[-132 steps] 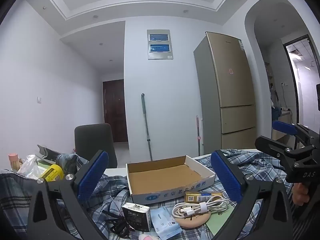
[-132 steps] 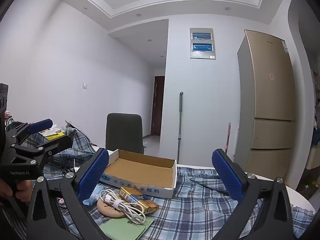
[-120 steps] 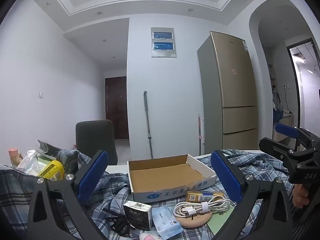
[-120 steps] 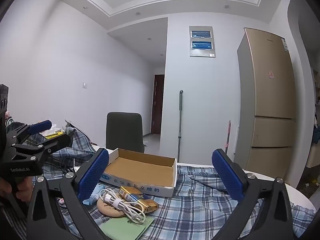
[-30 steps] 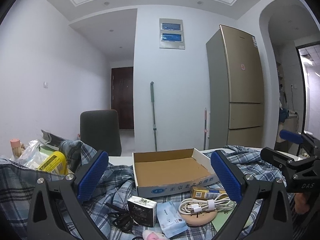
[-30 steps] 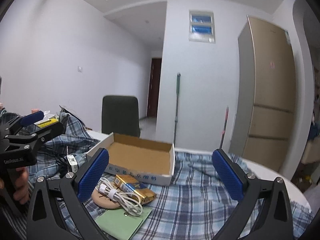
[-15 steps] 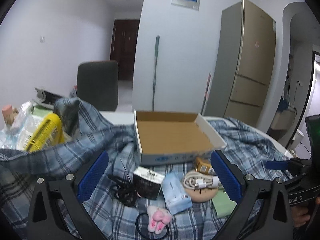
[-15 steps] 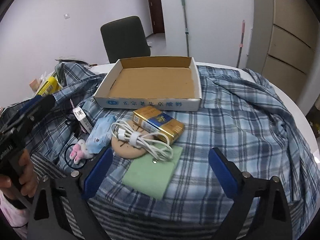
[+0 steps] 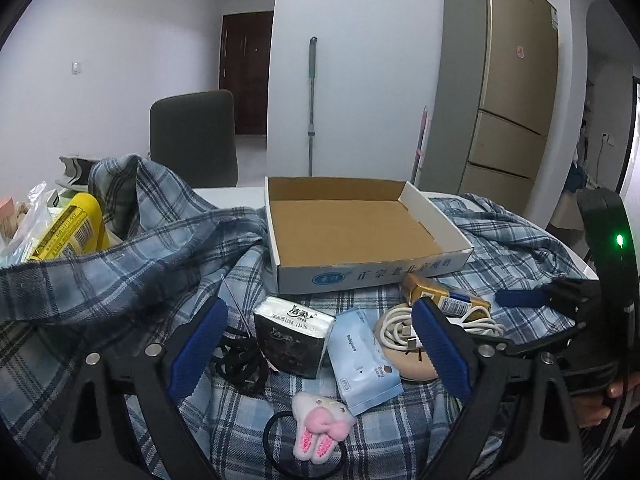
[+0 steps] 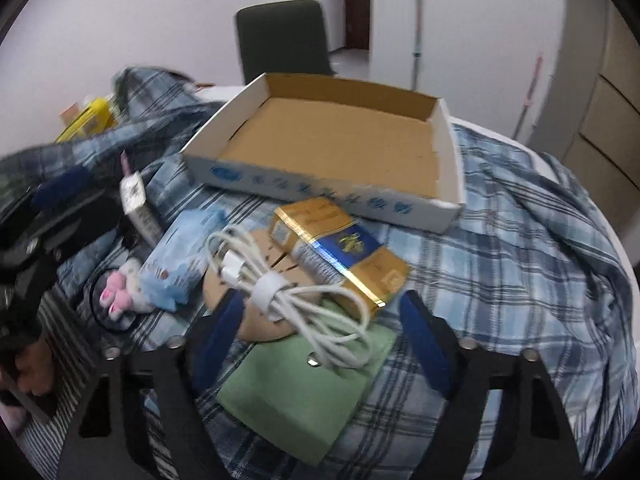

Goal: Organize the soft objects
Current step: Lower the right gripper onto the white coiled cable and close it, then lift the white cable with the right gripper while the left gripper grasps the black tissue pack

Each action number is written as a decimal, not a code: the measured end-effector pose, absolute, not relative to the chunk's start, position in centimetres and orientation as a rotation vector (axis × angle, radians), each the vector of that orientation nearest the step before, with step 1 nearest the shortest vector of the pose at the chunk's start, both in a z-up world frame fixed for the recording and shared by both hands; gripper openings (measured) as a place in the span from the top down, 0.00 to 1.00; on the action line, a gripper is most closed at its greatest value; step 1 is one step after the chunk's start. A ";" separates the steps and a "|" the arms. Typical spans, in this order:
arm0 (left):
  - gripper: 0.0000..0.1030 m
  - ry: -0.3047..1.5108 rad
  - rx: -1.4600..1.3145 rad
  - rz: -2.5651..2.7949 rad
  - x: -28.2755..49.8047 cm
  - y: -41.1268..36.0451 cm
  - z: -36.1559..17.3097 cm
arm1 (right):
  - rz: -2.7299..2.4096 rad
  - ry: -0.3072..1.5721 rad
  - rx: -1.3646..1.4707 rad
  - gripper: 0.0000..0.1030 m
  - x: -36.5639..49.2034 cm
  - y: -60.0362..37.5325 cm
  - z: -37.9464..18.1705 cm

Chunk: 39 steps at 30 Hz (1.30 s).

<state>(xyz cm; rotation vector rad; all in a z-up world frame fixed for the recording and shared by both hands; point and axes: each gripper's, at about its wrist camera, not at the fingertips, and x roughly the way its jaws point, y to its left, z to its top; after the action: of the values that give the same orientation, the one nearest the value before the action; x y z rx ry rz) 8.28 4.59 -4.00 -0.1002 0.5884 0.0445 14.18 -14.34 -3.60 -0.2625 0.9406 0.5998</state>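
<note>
Since both wide-spread claws (image 9: 320,344) (image 10: 322,330) dipped, the table clutter (image 10: 280,280) looms nearer.

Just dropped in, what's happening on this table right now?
A person holds two grippers above a clutter of small items on a plaid cloth. The left gripper hangs open over the tissue pack and blue packet. The right gripper hangs open over the coiled white cable and green pad. Neither holds anything. The cardboard box has nothing in it.
</note>
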 end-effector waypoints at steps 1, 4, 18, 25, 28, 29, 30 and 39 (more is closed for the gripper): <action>0.08 0.596 -0.102 0.045 8.4 4.6 -4.0 | 0.602 0.931 -0.275 0.31 14.0 -14.3 -3.8; 0.08 0.612 -0.115 0.049 8.7 5.0 -4.3 | 0.617 0.905 -0.304 0.38 13.5 -14.2 -4.1; 0.08 0.591 -0.075 0.072 8.5 4.4 -4.1 | 0.670 0.916 -0.327 0.85 11.8 -14.9 -3.0; 0.08 0.588 -0.081 0.073 8.4 4.5 -4.0 | 0.682 1.057 -0.276 0.60 10.5 -15.8 -2.5; 0.08 0.581 -0.082 0.072 8.4 4.6 -3.9 | 0.695 0.972 -0.309 0.33 9.7 -15.9 -1.4; 0.08 0.577 -0.083 0.072 8.3 4.6 -3.9 | 0.697 0.935 -0.339 0.33 9.5 -15.6 -0.9; 0.08 0.575 -0.083 0.072 8.3 4.6 -3.9 | 0.717 0.905 -0.359 0.33 9.3 -15.4 -0.5; 0.07 0.572 -0.086 0.073 8.2 4.6 -3.8 | 0.780 0.947 -0.529 0.67 10.8 -10.9 -4.0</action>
<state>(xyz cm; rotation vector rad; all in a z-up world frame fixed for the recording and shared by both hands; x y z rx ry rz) 8.17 4.62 -3.77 -0.0857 0.5723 0.0727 10.81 -10.93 -4.04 -0.5289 0.9466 0.7795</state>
